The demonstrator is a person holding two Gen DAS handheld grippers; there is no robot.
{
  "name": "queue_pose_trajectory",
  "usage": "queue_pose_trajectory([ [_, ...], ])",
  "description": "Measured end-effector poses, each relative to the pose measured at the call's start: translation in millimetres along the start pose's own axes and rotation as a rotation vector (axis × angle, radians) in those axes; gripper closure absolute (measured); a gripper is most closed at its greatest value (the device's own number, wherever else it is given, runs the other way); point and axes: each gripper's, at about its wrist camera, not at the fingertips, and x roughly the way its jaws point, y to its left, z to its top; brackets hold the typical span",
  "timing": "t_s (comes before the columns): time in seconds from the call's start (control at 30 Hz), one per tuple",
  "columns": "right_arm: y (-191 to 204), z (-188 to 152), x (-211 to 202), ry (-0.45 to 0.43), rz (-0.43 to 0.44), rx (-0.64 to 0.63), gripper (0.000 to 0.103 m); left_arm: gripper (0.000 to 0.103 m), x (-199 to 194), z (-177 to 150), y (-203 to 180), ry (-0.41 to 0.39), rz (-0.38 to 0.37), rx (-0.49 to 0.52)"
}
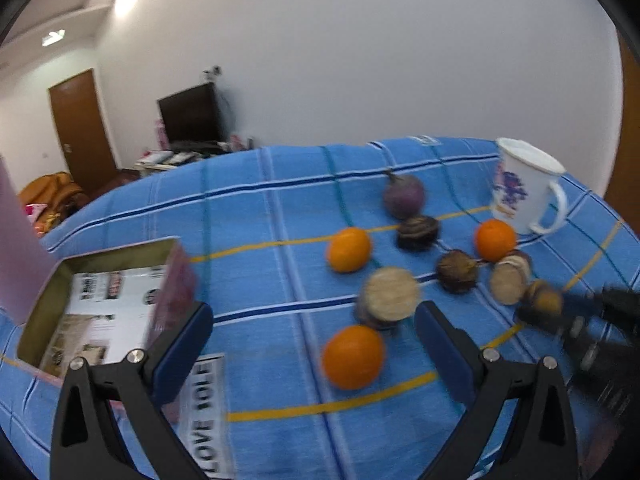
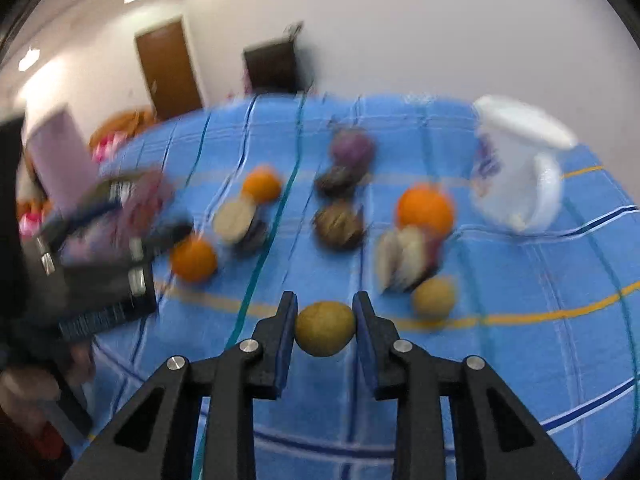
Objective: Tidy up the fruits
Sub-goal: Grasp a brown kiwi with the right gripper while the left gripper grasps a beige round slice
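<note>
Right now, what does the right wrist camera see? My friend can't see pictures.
The right hand-held gripper is shut on a small round yellow-brown fruit above a blue checked cloth. Behind it, blurred, lie three oranges, some dark round fruits, a second yellow-brown fruit and a white mug.

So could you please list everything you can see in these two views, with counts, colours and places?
oranges: three, orange, spread across the cloth.
dark round fruits: two, brown-black, mid-cloth.
purple fruit: one, farthest back.
cut fruit halves: two, pale faces, mid-cloth.
small yellow-brown fruits: two; one free, one gripped.
mug: one, white with blue print, far right.
box: one, open, pink, left.
tablecloth: one, blue checked.
left claw: open above the cloth, holding nothing.
right claw: shut on the gripped fruit.
</note>
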Motion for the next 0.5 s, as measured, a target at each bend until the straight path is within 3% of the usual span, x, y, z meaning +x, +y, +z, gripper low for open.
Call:
queue_pose_trajectory([
  [0.13, -25.0, 10.1, -30.7, -0.179, -0.055, 0.08, 0.072, 0.003, 24.9, 9.9, -24.6, 0.071, -0.043, 0.037],
  [0.2, -28.2, 4.7, -39.1, -0.231, -0.105, 0.077, 0.072, 0.018, 42.1, 11.4, -35.4, 0.116, -0.018, 0.064],
  [0.23, -29.6, 2.4, -42.4, -0.242, -0.112, 0.083, 0.072, 0.021, 49.3, 12.4, -38.4, 0.151, -0.02, 0.071],
  [0.3, -31.2, 2.0, -46.5, -0.257, -0.114, 0.097, 0.072, 0.038, 63.0, 13.6, -41.7, 0.212, -0.047, 0.054],
  [0.37, -30.1, 1.4, -50.0, -0.266, -0.126, 0.095, 0.072, 0.044, 67.6, 15.3, -40.4, 0.223, -0.056, 0.015],
  [0.4, -28.5, 1.0, -50.7, -0.267, -0.129, 0.091, 0.072, 0.055, 68.3, 15.7, -39.7, 0.223, -0.055, 0.008],
  [0.5, -26.5, 2.1, -47.0, -0.246, -0.139, 0.081, 0.072, 0.059, 68.2, 15.6, -36.0, 0.222, -0.079, -0.017],
])
